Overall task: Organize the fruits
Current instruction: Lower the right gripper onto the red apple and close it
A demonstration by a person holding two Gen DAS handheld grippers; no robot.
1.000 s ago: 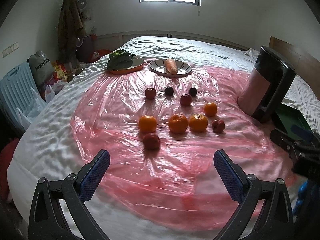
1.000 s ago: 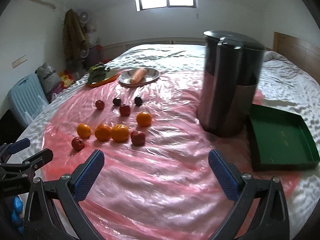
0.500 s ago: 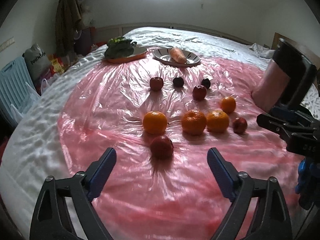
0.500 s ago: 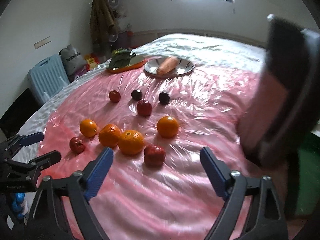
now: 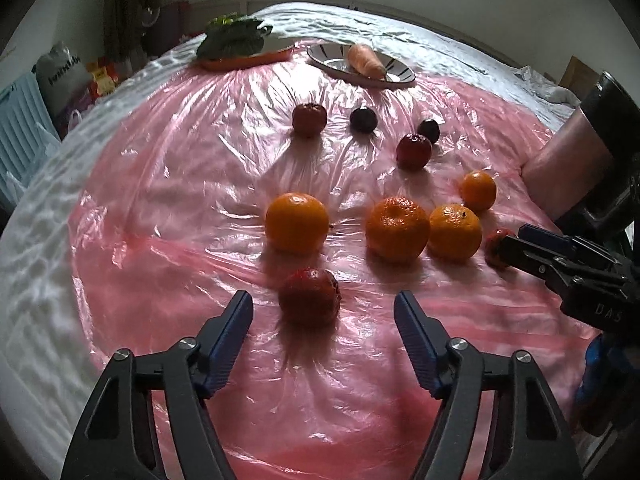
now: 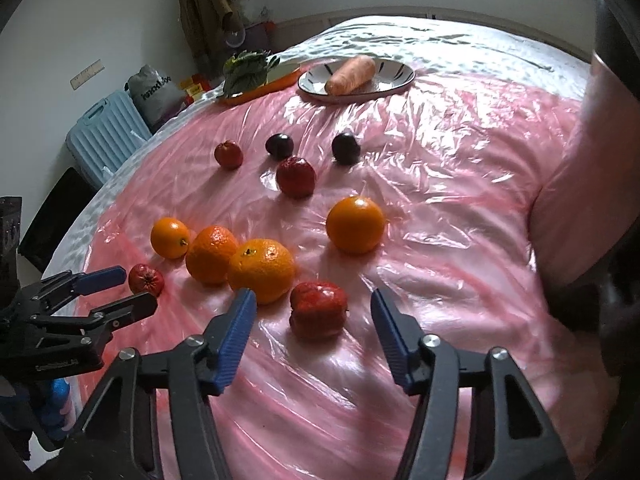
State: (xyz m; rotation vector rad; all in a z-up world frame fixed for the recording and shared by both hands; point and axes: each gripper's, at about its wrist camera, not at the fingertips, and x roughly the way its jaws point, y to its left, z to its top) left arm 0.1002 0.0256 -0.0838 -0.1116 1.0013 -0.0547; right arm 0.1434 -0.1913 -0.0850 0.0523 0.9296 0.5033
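Your left tool (image 5: 323, 316), jaws just closing, straddles a red fruit (image 5: 309, 297) untouched; your right tool (image 6: 313, 314) gapes around another red fruit (image 6: 318, 309).

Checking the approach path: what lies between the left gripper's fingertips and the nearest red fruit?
Only bare pink plastic sheet between the left gripper and the red fruit, seen in the left wrist view.

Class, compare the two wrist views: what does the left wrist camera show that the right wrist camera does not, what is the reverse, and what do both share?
Only the left wrist view: the left gripper head-on, framing a dark red fruit.
Only the right wrist view: the right gripper head-on, framing a squarish red fruit, and a coat in full.
Both: four oranges, the carrot on its plate, and the pink plastic sheet.
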